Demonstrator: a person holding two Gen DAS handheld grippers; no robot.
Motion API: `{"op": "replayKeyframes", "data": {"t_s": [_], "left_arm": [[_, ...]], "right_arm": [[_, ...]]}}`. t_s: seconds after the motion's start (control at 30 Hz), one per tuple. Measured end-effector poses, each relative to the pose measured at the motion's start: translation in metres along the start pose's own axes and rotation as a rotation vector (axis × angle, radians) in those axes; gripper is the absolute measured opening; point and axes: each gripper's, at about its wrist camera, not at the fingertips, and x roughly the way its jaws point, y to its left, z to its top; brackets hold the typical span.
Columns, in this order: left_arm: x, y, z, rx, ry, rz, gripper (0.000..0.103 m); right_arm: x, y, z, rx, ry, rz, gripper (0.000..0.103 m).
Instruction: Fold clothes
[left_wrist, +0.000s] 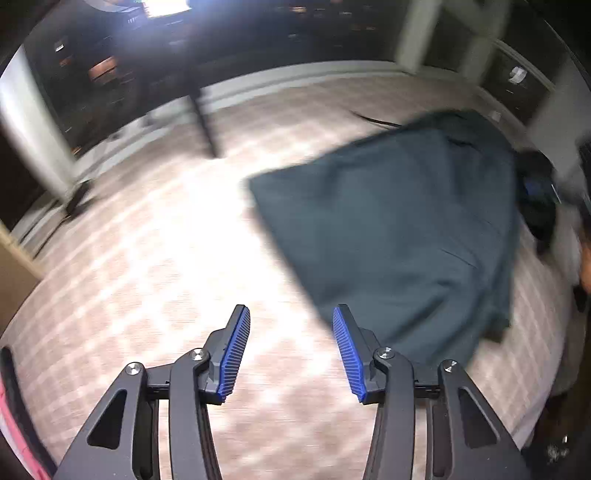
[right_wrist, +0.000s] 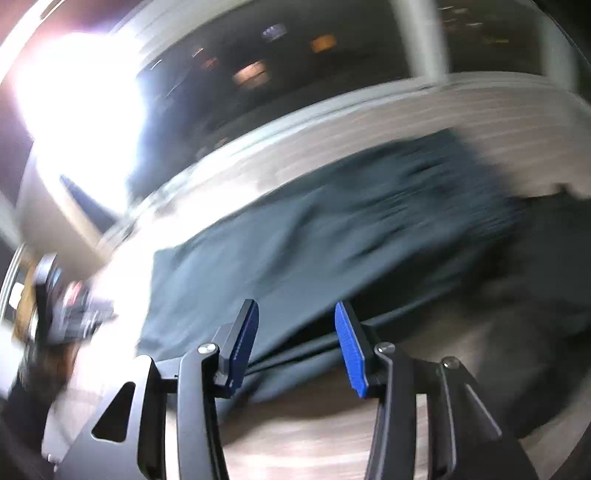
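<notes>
While both views are smeared by blur, your left gripper (left_wrist: 291, 349) shows its blue-padded fingers (left_wrist: 234, 354) spread apart over the pale checked bedcover (left_wrist: 155, 258), nothing between them. Dark teal garment (left_wrist: 399, 229) lies flat on that cover in the right half of the left wrist frame, one corner pointing toward frame centre, its lower edge just beside the right-hand finger. Dark table leg (left_wrist: 205, 118) stands upper centre.

Your right gripper (right_wrist: 295, 347), lower centre of its frame, also has fingers apart. The garment (right_wrist: 295, 251) fills mid-frame there, its folded edge running behind both fingertips; whether it touches them, cannot tell. Bright glare (right_wrist: 81, 96) upper left.
</notes>
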Motion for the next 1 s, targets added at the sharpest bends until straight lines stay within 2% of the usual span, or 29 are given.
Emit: {"op": "replayKeyframes", "data": {"t_s": [0.03,0.1,0.23,0.33,0.47,0.53,0.63,0.67,0.7,0.73,0.77,0.8,0.83,0.93,1.0], "left_arm": [[0.0,0.015,0.005,-0.029,0.005,0.002,0.045],[0.001,0.036,0.019,-0.072,-0.01,-0.054,0.046],[0.027,0.033,0.043,-0.011,0.027,-0.106,0.046],[0.047,0.032,0.062,0.035,0.055,-0.144,0.046],[0.071,0.025,0.067,0.063,0.072,-0.206,0.046],[0.074,0.026,0.069,0.057,0.071,-0.241,0.046],[0.08,0.027,0.072,0.048,0.069,-0.294,0.042],[0.082,0.027,0.073,0.045,0.068,-0.311,0.033],[0.086,0.027,0.075,0.042,0.065,-0.317,0.016],[0.089,0.028,0.076,0.036,0.06,-0.314,0.004],[0.087,0.028,0.076,0.042,0.042,-0.32,0.003],[0.086,0.028,0.076,0.048,0.023,-0.327,0.002],[0.084,0.027,0.076,0.054,0.005,-0.334,0.002],[0.074,0.025,0.079,0.098,-0.048,-0.308,0.002],[0.078,0.025,0.082,0.11,-0.045,-0.262,0.002]], "right_arm": [[0.01,0.024,-0.01,-0.019,0.031,0.055,0.043],[0.017,0.063,-0.033,-0.015,0.069,0.144,0.043],[0.042,0.115,-0.083,0.021,0.159,0.258,0.043],[0.061,0.129,-0.105,0.033,0.176,0.213,0.043],[0.077,0.137,-0.128,0.122,0.139,0.173,0.043],[0.079,0.141,-0.131,0.146,0.118,0.15,0.043],[0.095,0.148,-0.13,0.115,0.112,0.071,0.044],[0.101,0.151,-0.13,0.106,0.109,0.046,0.044],[0.103,0.151,-0.129,0.11,0.097,0.029,0.044],[0.106,0.152,-0.128,0.108,0.089,0.007,0.044],[0.109,0.155,-0.129,0.096,0.086,-0.02,0.041],[0.109,0.158,-0.13,0.076,0.084,-0.029,0.016],[0.109,0.16,-0.131,0.058,0.082,-0.036,0.001],[0.082,0.172,-0.126,0.001,0.051,0.033,0.002],[0.058,0.18,-0.126,-0.055,0.027,0.101,0.002]]}}
